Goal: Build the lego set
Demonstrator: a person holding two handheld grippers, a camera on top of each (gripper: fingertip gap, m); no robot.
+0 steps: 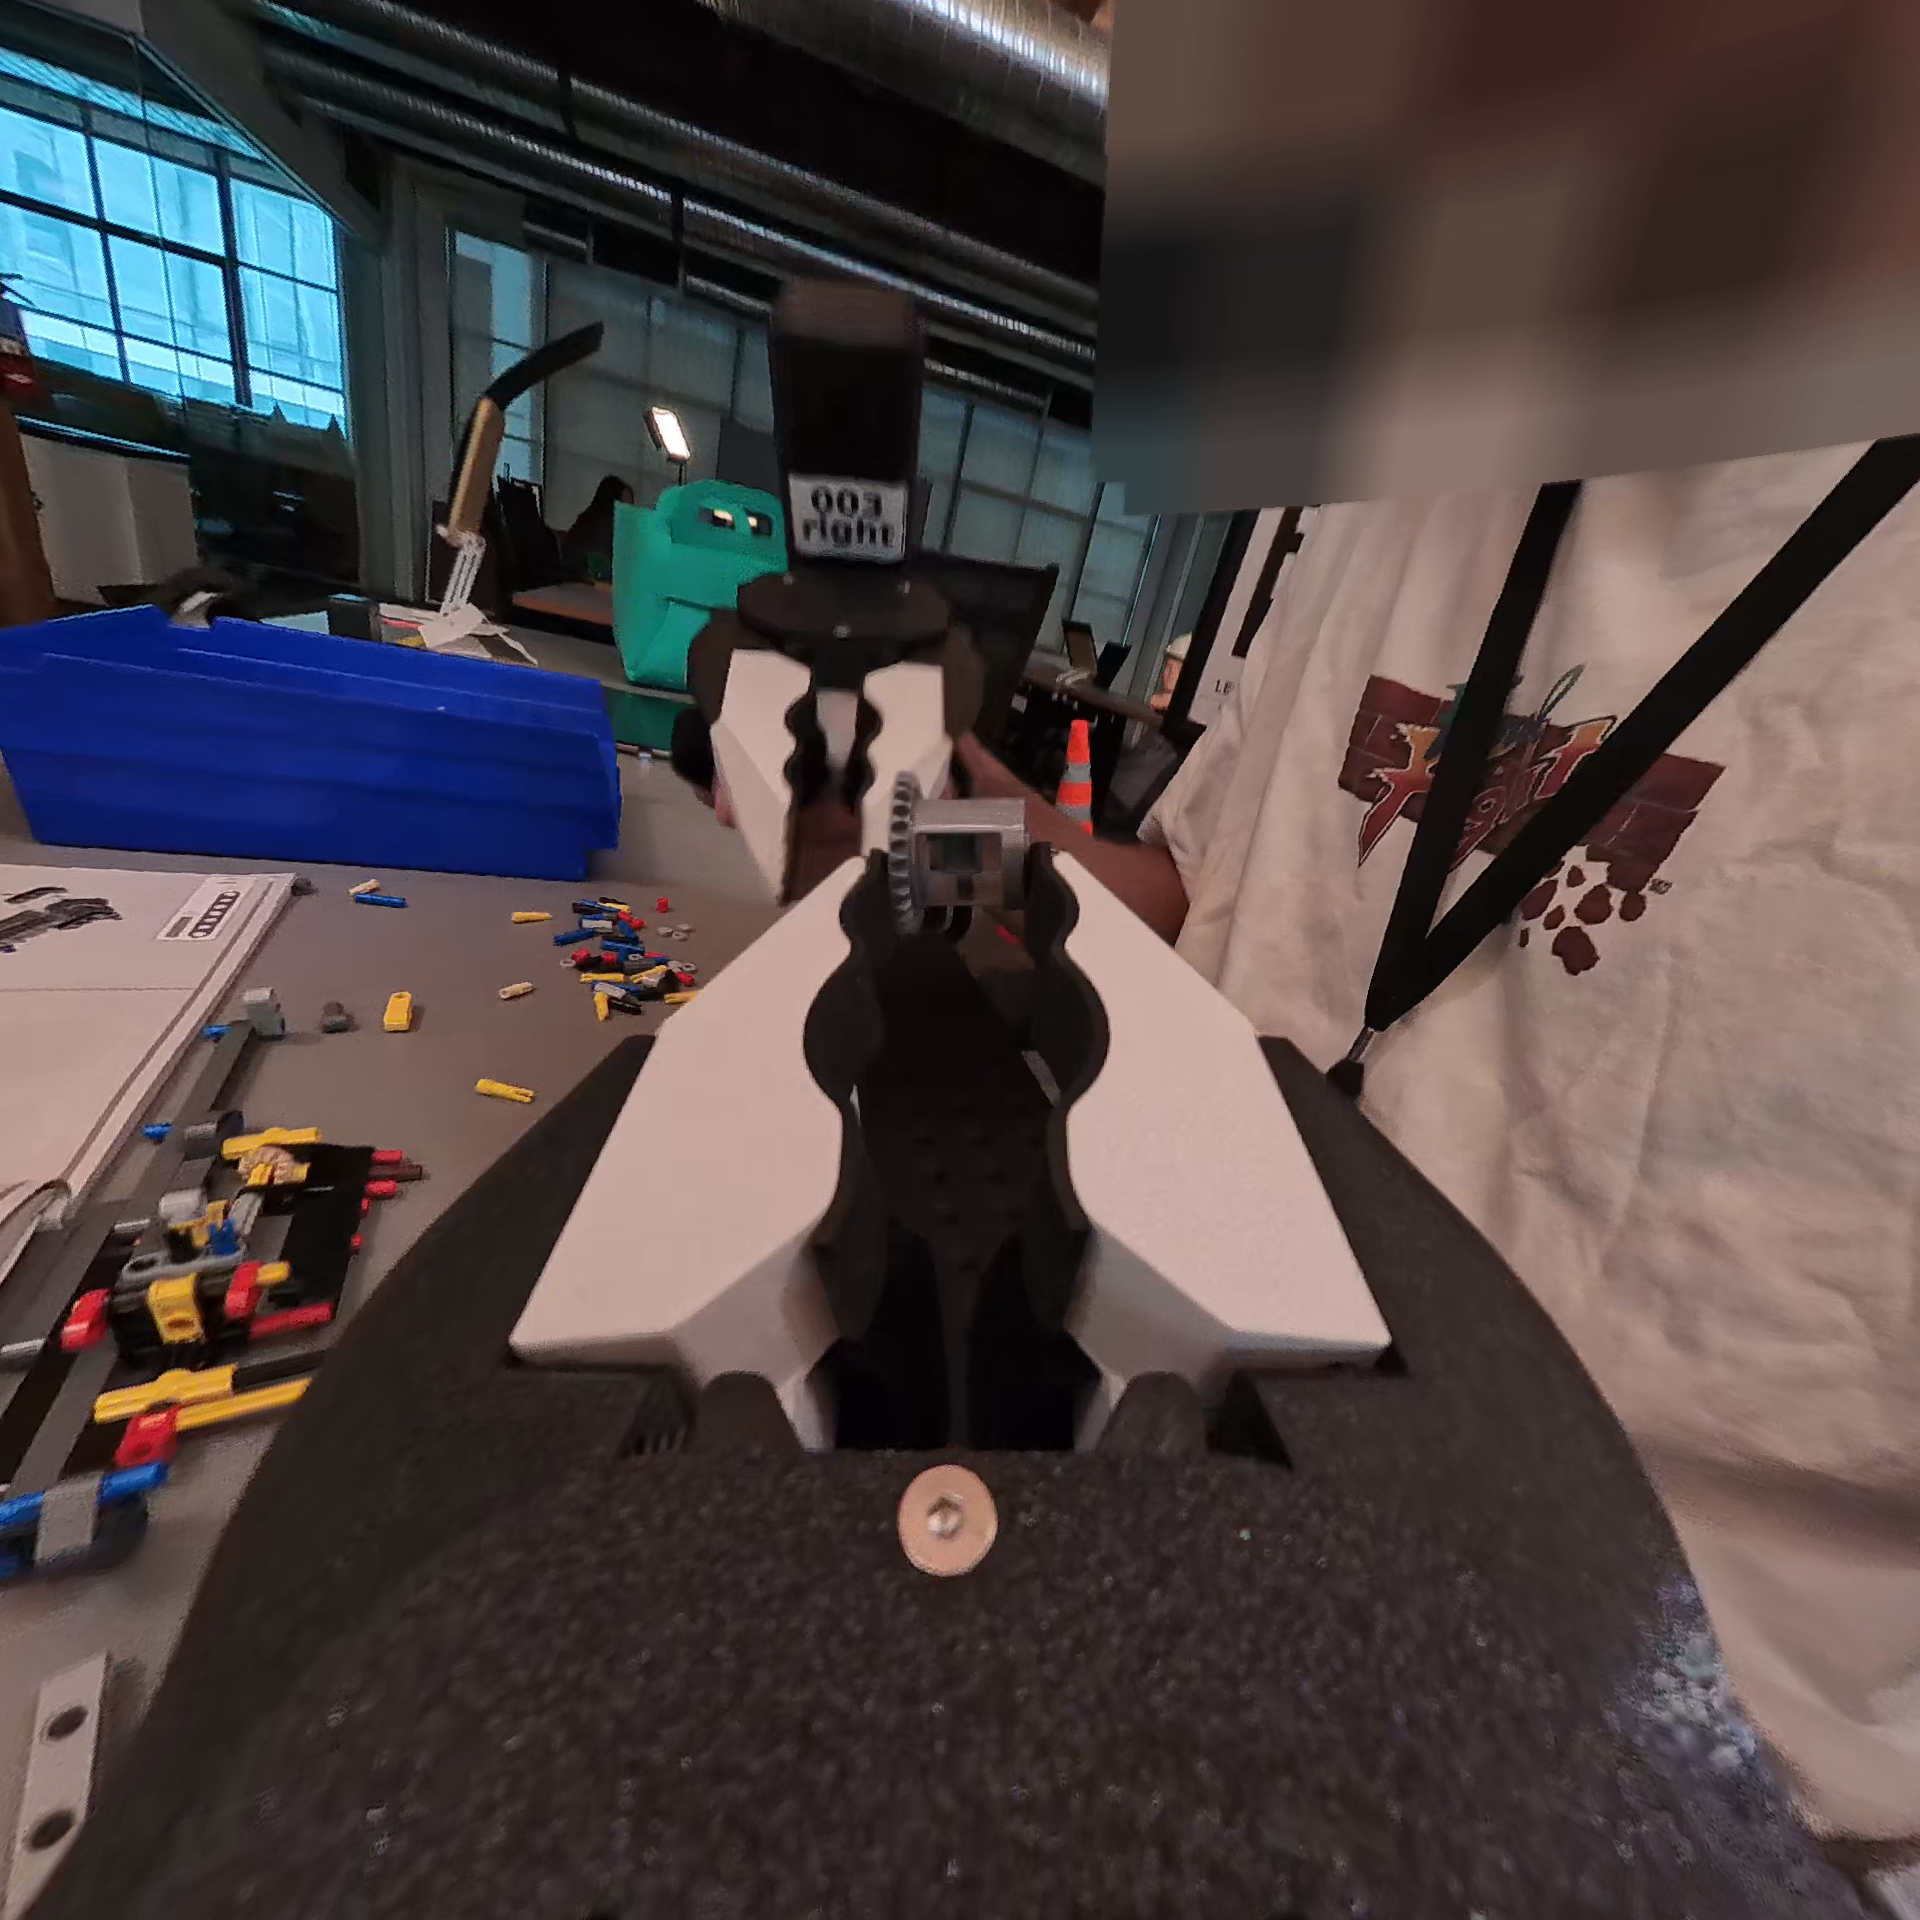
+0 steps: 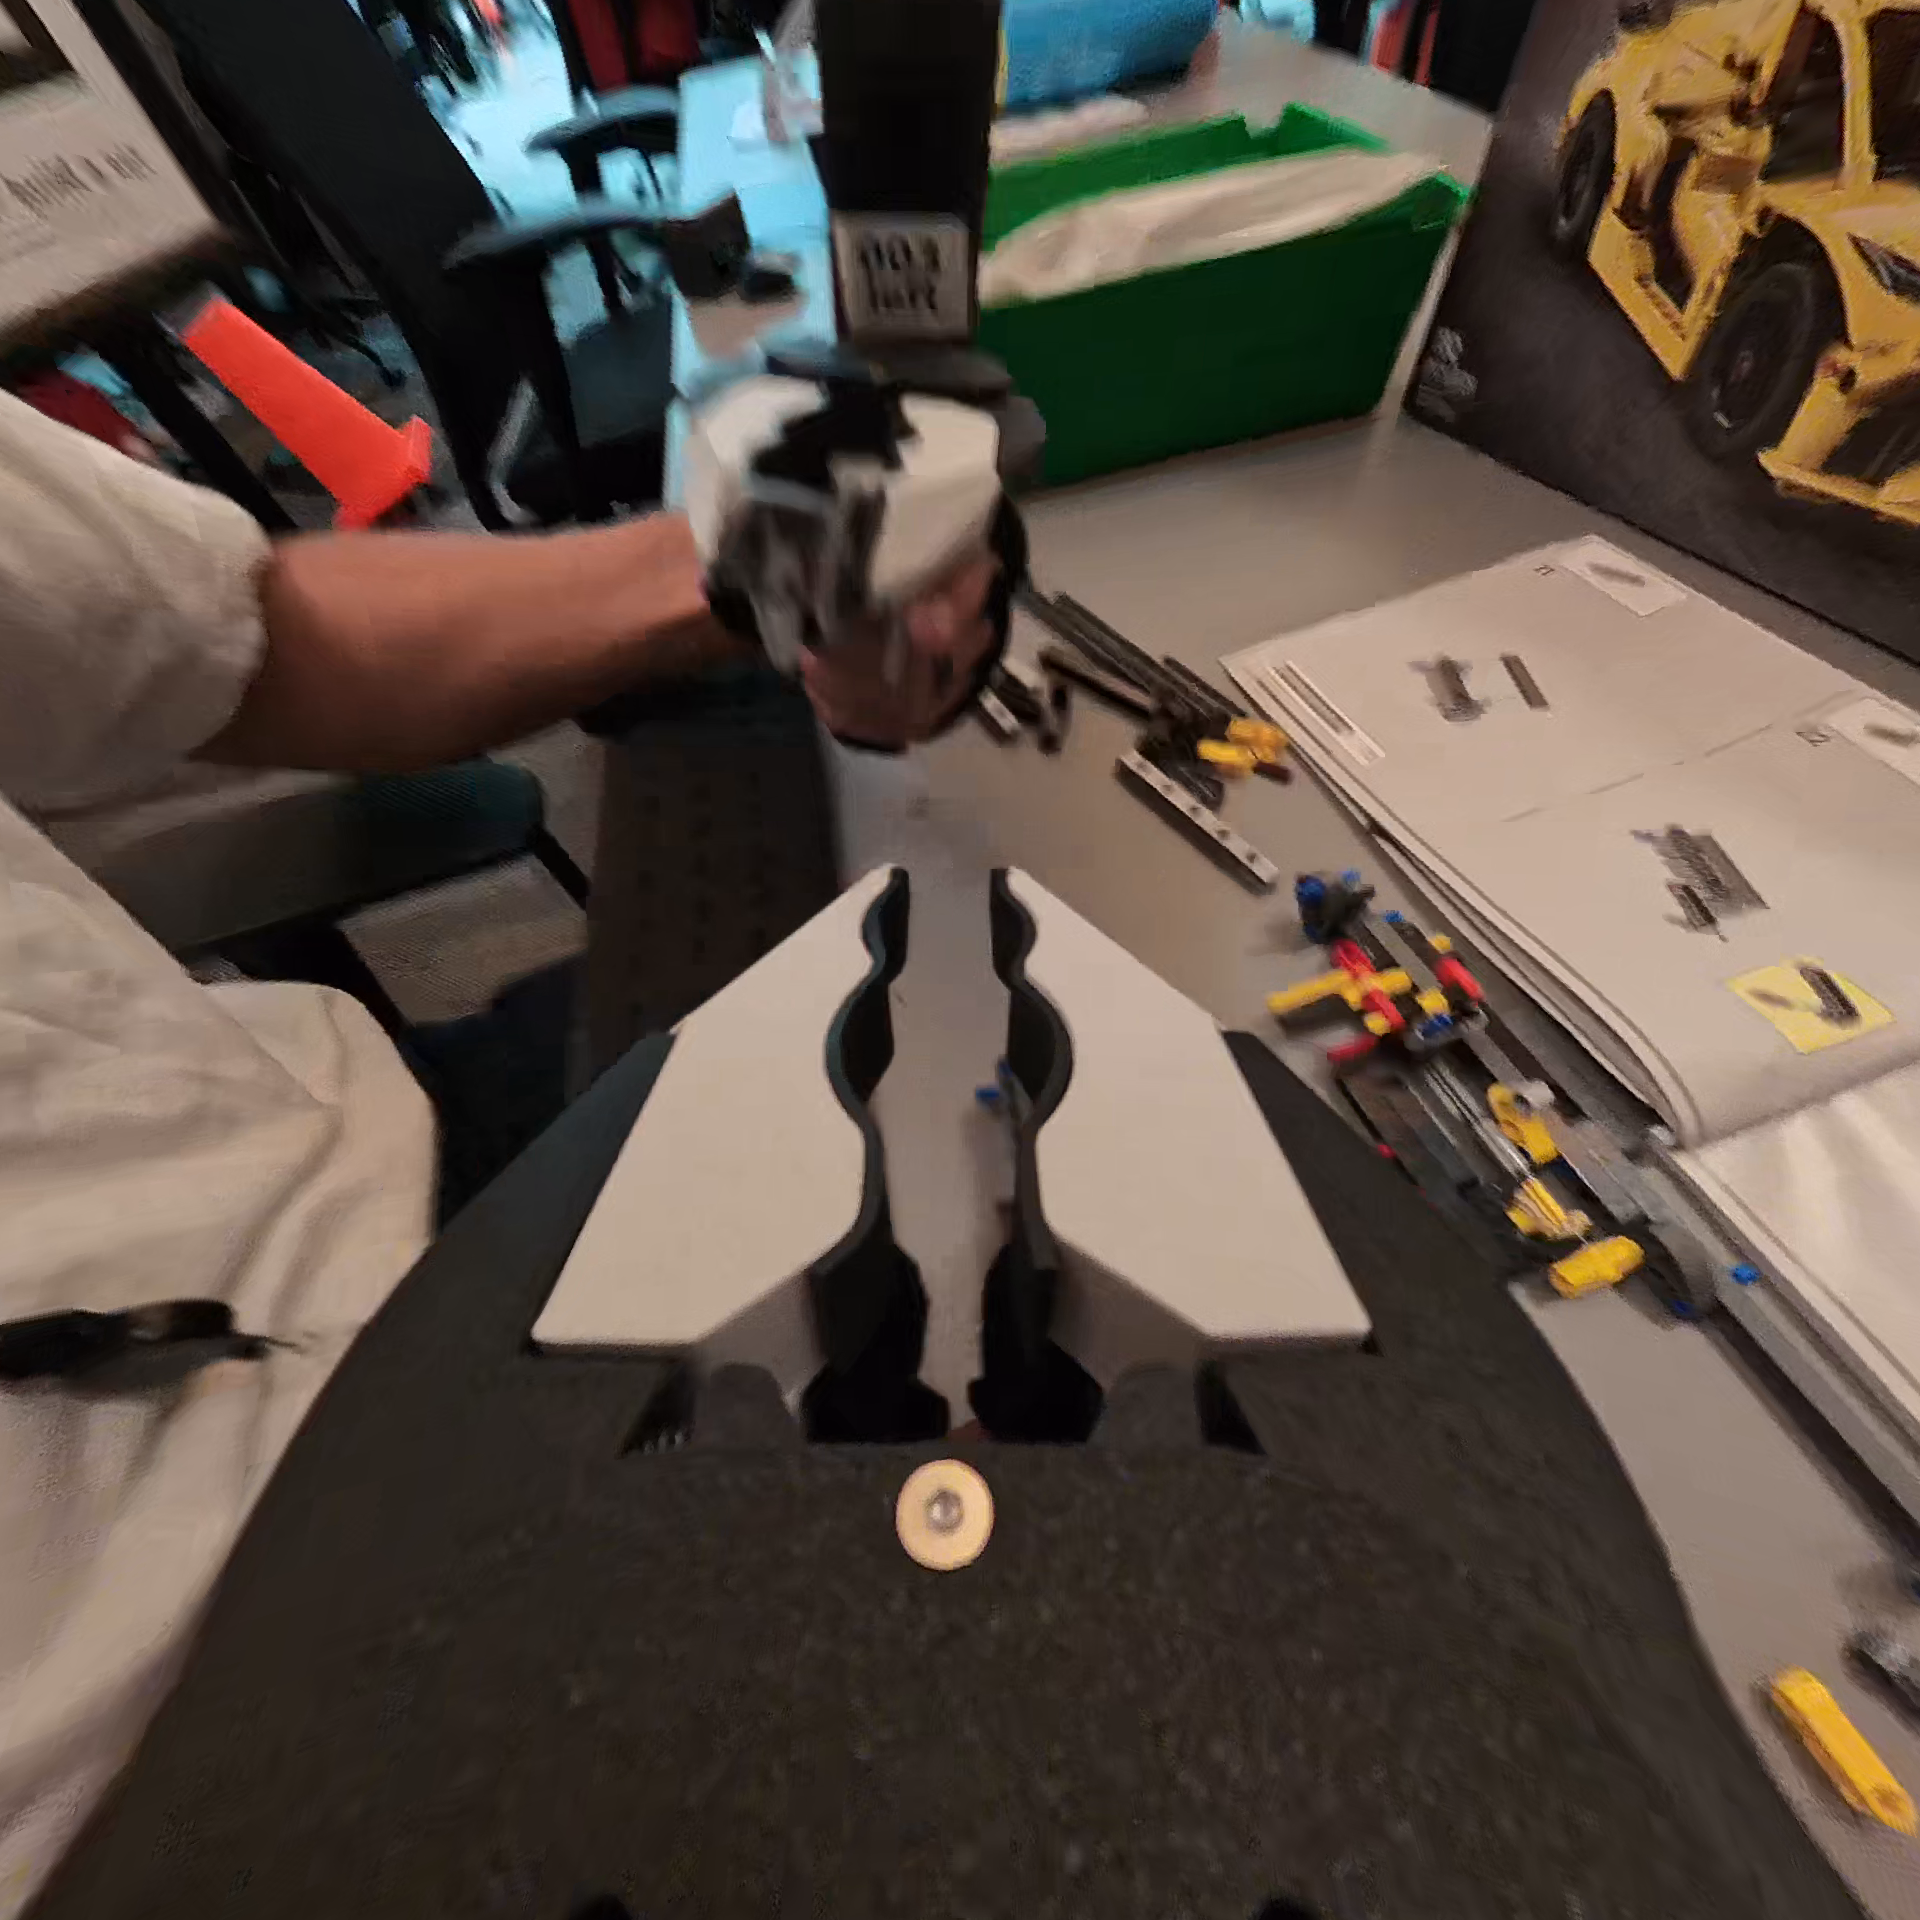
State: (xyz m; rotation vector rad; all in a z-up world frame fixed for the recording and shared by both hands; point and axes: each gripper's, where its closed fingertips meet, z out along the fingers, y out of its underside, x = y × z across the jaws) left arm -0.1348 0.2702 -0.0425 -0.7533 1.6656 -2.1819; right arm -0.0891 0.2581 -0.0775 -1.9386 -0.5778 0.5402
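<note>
Big grey worktop carries my half-built chassis for later. My left claw pinches the small grey gear piece aloft for mating; my right claw gapes empty, nearing.

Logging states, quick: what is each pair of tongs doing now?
Left tongs: closed on the grey gear assembly.
Right tongs: open, holding nothing.

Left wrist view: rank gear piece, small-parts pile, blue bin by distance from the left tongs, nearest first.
1. Gear piece: gripped at the tips of the left tongs.
2. Small-parts pile: on the table, to the left.
3. Blue bin: far left, behind the pile.
</note>
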